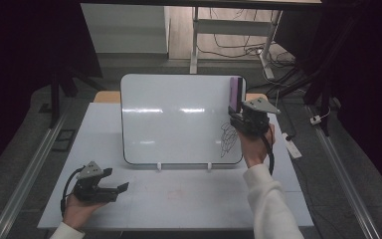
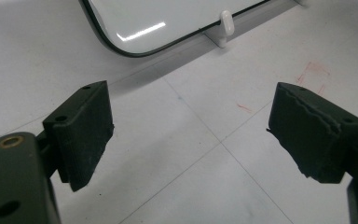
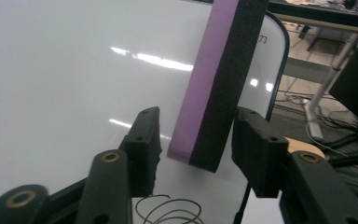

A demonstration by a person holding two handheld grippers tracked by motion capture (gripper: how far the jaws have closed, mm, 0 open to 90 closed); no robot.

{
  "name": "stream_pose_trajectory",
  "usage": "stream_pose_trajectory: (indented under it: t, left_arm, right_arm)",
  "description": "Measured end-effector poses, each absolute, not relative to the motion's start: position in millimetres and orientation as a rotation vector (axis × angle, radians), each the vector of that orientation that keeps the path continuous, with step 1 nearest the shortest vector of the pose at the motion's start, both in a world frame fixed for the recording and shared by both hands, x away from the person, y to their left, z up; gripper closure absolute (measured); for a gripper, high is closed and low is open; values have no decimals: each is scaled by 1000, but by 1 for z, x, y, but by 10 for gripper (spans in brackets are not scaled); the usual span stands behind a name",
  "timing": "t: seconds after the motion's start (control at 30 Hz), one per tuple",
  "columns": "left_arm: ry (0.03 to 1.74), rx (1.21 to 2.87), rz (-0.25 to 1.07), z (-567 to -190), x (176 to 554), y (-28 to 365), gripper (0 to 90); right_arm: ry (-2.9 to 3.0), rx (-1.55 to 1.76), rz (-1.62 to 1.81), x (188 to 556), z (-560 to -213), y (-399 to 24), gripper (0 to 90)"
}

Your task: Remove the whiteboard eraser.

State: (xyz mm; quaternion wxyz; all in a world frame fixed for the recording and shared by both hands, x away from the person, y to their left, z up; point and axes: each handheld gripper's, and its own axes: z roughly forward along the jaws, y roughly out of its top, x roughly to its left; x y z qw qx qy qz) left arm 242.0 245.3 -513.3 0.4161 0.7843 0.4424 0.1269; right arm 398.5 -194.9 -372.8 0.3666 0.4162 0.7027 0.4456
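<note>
1. The right gripper [image 1: 236, 118] is raised at the right side of the whiteboard [image 1: 179, 119], which stands propped on the white table [image 1: 179, 199].
2. A whiteboard eraser [image 3: 221, 79], with a purple backing and a black felt face, sits upright against the board near its upper right corner; in the high view it shows just above the gripper [image 1: 236, 92].
3. In the right gripper view the eraser's lower end lies between the two jaws. The right-hand pad looks to be against the black felt, while a narrow gap shows beside the purple side, so the jaws are partly closed around the eraser and not yet clamped on it.
4. A black scribble [image 1: 228, 138] is drawn on the board below the gripper; its loops also show between the jaws [image 3: 170, 212].
5. A small dark character is printed near the board's top right edge [image 3: 263, 39]; it is too small to read surely.
6. The left gripper [image 1: 121, 183] rests low over the table's front left, jaws wide apart with nothing between them.
7. Faint red marks [image 2: 313, 77] stain the tabletop near a white clip foot [image 2: 225, 28] of the board.
</note>
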Motion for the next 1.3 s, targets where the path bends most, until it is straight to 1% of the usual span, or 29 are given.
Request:
stream_pose_trajectory:
  t: [0.07,0.33,0.43,0.47,0.67,0.87,1.03,1.3]
  left_arm:
    - [1109,1969,320,-513,242,245,144]
    - [1116,1961,322,-513,242,246,144]
    - [1119,1957,327,-513,243,247,144]
    - [1118,1957,328,-513,243,247,144]
    - [1118,1956,330,-513,242,247,144]
    - [1123,1950,333,-514,242,248,144]
    - [1122,1953,333,-514,242,248,144]
    - [1113,1959,335,-514,242,247,148]
  right_arm:
    - [1795,1097,1144,401,-373,-194,575]
    - [1784,1151,1132,403,-371,-191,593]
    - [1781,1160,1120,403,-370,-189,616]
    - [1780,1165,1110,402,-369,-187,640]
    - [1764,1176,1142,398,-369,-190,673]
    - [1763,1171,1200,393,-370,-196,684]
    - [1768,1134,1257,382,-367,-201,685]
    - [1859,1049,1349,357,-377,-220,686]
